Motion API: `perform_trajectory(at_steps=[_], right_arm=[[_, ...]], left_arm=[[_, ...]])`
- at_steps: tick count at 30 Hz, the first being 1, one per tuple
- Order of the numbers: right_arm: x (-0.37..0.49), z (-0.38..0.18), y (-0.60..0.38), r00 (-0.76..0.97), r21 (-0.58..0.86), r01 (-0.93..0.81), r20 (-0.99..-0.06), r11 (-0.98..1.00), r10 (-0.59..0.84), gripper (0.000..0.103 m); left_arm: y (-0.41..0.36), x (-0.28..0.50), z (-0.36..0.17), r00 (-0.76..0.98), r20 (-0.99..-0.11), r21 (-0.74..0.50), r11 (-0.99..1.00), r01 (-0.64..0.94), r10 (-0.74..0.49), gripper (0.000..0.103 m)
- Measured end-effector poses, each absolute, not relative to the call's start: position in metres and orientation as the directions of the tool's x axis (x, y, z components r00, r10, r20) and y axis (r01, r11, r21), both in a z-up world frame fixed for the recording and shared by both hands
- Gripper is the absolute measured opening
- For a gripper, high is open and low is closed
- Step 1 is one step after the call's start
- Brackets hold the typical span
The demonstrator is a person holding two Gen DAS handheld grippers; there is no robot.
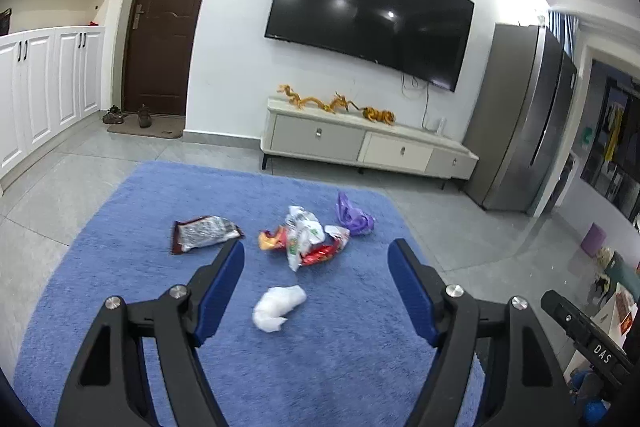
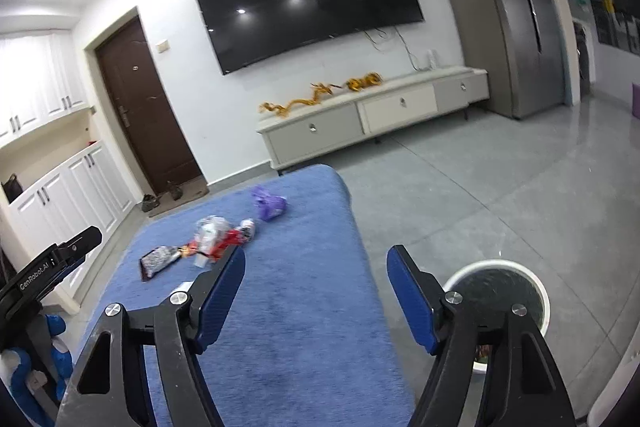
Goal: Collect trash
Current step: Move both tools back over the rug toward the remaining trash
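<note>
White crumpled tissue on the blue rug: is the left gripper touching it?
Apart. The left wrist view shows the white crumpled tissue lying on the blue rug beyond the left gripper, whose open fingers clear it.

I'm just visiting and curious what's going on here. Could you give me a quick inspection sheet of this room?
Surface: blue rug on grey tiled floor.
Job's things: white tissue wad, dark wrapper, red-and-white wrappers, purple bag on the rug; white bin beside the rug.
Clutter: shoes by the door.
Claws: left claw and right claw open, empty.
Cables: wires under the TV.
Surroundings: TV, cabinet, fridge.
</note>
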State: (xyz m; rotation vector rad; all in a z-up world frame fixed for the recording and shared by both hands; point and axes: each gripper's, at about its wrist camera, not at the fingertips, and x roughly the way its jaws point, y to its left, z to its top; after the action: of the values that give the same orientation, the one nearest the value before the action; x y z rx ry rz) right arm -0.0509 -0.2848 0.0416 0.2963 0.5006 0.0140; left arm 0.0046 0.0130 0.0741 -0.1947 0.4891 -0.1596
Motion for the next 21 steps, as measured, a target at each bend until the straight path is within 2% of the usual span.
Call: perform_trajectory(at_steps=[13,21], right_arm=[[-0.055,0.050,-0.254,0.897,0.262,-0.003,-0.425,0.965,0.118,0.074],[-0.047,0.041,-0.259,0.893,0.264,0.008,-0.435,0.965,0.111,0.074]], left_arm=[[0.079,-0.021,0.079,0.890,-0.444,-0.235,0.972,0.000,-0.107,0.073],[0.097,-0.015,0.069,0.883,-0.464,-0.229,0.972,-0.044,-0.069,0.073]])
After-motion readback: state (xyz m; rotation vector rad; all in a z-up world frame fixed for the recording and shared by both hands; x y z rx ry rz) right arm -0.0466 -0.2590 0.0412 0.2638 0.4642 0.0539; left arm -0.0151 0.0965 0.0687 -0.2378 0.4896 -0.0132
